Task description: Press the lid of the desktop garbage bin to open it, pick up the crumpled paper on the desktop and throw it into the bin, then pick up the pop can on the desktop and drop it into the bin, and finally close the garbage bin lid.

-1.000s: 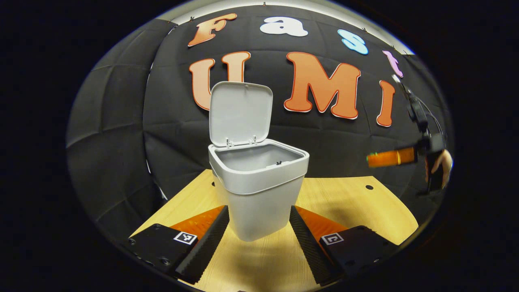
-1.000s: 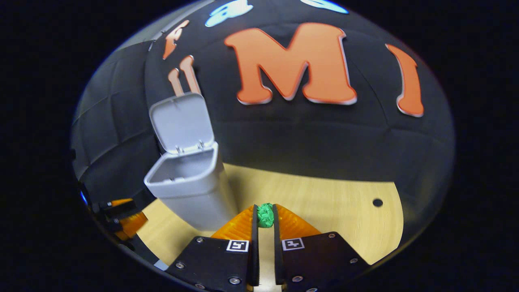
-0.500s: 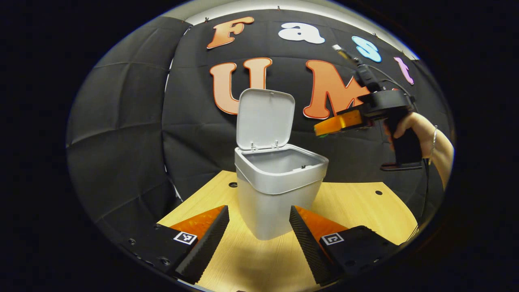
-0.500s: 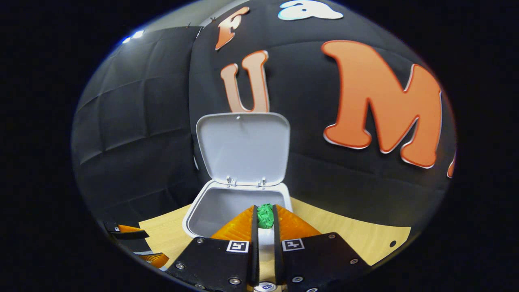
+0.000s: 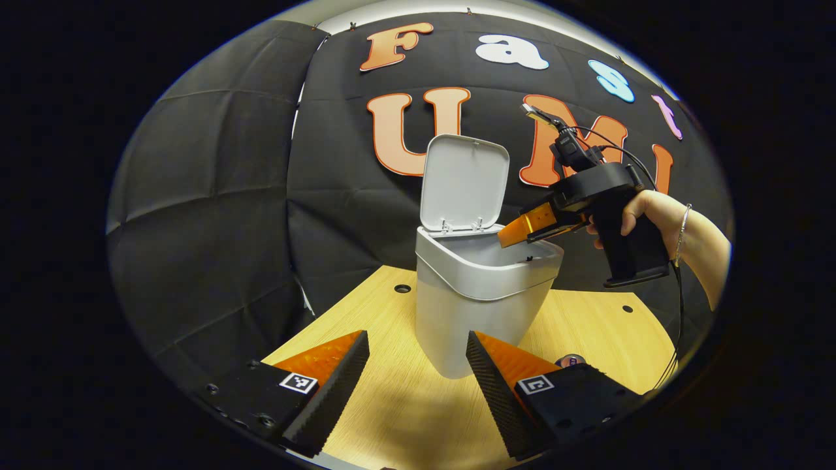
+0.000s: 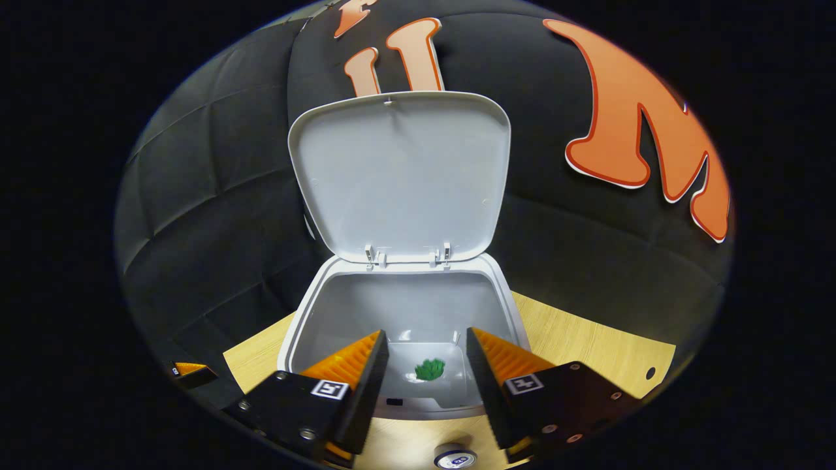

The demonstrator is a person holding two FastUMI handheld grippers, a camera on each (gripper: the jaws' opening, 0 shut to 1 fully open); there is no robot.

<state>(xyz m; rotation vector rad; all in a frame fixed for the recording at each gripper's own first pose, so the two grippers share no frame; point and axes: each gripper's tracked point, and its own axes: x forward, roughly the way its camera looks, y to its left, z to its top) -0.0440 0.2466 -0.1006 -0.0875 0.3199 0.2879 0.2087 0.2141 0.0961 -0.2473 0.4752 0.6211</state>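
A pale wooden table (image 5: pixel 405 405) with a few small dark holes sits in front of the black cloth wall (image 5: pixel 209 215), and that is the whole stage I am working on.

In the left gripper view, the grey bin (image 5: pixel 480 294) stands near the middle of the table, just past my left gripper (image 5: pixel 418 365), at about 1 o'clock from it. Its lid (image 5: pixel 465 181) is flipped up on the far hinge and stands almost upright. My left gripper's fingers are spread wide with nothing between them, low over the table, apart from the bin.

At 3 o'clock from the bin's rim in that view I see my right gripper (image 5: pixel 506 236), held by a hand (image 5: pixel 643 209) with a thin bracelet at the wrist; its tips tilt down over the open mouth of the bin. A cable (image 5: pixel 676 326) hangs from its handle.

In the right gripper view I look straight down into the bin (image 6: pixel 405 313). The lid (image 6: pixel 398 176) rises at 12 o'clock, its inside face towards me. My right gripper (image 6: pixel 426 356) has its fingers parted and grips nothing. The crumpled paper (image 6: pixel 430 369), a small green wad, lies on the bin's floor, seen between the two fingers and touching neither.

The top of the pop can (image 6: pixel 454 455) peeks in at 6 o'clock in this view, on the table just on the near side of the bin. In the left gripper view the pop can (image 5: pixel 569 360) is a small round top at about 4 o'clock from the bin's base, partly hidden behind my left gripper's right-hand finger.
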